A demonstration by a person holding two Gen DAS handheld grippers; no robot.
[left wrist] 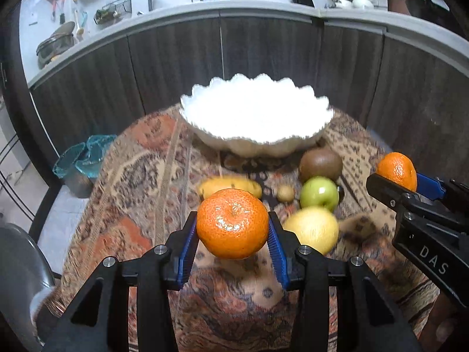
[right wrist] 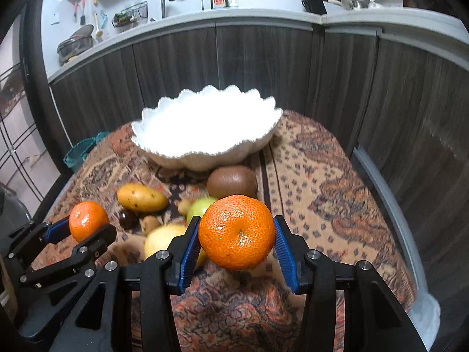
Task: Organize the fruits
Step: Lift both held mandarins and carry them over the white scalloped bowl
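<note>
Your bowl (left wrist: 255, 123) sits upper centre near the desk's (left wrist: 140, 176) far edge, open cloth either side. Left gripper (left wrist: 233, 231) clamps one mandarin (left wrist: 233, 223); right gripper (right wrist: 236, 239) clamps another mandarin (right wrist: 236, 231), both lower centre.

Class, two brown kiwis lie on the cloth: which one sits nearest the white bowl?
The large kiwi, right in front of the bowl; the small kiwi lies nearer the jaws, beside the green apple.

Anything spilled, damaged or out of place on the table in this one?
Nothing stands out. Each gripper is shut on a whole tangerine, the left and the right. The white bowl stands upright on the patterned cloth, and the kiwi and green apple look intact.
</note>
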